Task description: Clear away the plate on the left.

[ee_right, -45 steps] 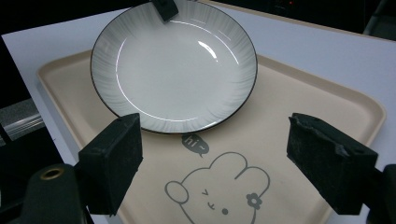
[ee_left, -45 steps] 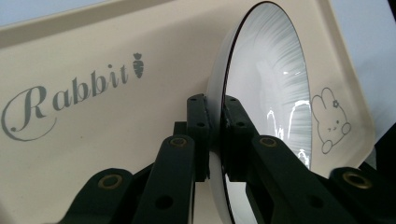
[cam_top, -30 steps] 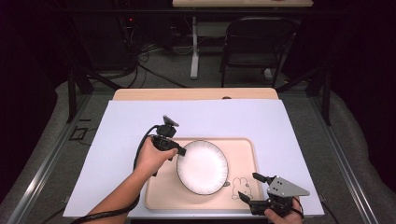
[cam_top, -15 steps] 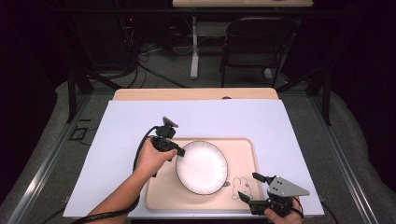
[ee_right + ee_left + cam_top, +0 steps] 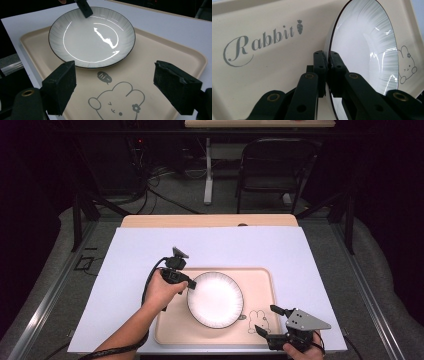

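Left tongs [image 5: 327, 68] now sit clamped on the near-left rim of the white plate [image 5: 215, 299]; compared with a second ago the plate has shifted slightly toward the tray's [image 5: 260, 279] right side and, in the left gripper view, looks tipped up off it, so I judge the lift or slide is under way. Right tongs [image 5: 122, 92] stand wide apart, holding nothing, at the table's [image 5: 140, 250] front right corner beside the tray. Tray print reads "Rabbit" [image 5: 258, 40] with a carrot, plus "hi~" [image 5: 104, 77] above a rabbit drawing [image 5: 117, 101].
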### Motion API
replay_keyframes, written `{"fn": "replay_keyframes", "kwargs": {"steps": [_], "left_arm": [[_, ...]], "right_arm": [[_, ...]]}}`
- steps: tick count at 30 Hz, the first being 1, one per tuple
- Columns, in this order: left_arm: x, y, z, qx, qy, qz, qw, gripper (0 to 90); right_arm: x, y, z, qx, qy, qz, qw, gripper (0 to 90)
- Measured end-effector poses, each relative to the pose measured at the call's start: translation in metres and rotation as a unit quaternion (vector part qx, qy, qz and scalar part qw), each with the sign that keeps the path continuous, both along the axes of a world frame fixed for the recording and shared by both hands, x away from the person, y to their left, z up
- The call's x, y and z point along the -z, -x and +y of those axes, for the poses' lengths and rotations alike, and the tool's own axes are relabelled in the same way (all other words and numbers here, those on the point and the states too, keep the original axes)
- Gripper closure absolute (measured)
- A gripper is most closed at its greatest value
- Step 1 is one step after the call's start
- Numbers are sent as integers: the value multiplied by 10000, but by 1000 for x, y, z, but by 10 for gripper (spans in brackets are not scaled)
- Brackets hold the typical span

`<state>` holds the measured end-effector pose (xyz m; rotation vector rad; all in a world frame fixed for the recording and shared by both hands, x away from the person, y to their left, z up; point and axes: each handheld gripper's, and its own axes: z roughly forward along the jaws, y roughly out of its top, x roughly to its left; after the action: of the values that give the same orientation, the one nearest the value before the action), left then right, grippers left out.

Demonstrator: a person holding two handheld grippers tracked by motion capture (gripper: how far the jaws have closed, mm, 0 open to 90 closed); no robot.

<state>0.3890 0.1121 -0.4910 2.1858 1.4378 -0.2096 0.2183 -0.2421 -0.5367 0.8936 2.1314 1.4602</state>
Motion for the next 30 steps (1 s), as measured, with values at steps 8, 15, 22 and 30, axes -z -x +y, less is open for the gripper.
{"fn": "replay_keyframes", "kwargs": {"steps": [8,15,22,30], "left_arm": [[8,-1,4,-99,74,91,9999,852],[15,-2,8,-128,98,160,9997,847],[25,-3,12,-178,170,275,9993,840],[36,-3,17,-250,246,395,9986,834]], "right_arm": [[0,1,0,-1,2,-13,10000,178],[0,1,0,-3,8,-11,10000,178],[0,1,0,-7,15,-25,10000,178],[0,1,0,-9,17,-24,10000,178]]}}
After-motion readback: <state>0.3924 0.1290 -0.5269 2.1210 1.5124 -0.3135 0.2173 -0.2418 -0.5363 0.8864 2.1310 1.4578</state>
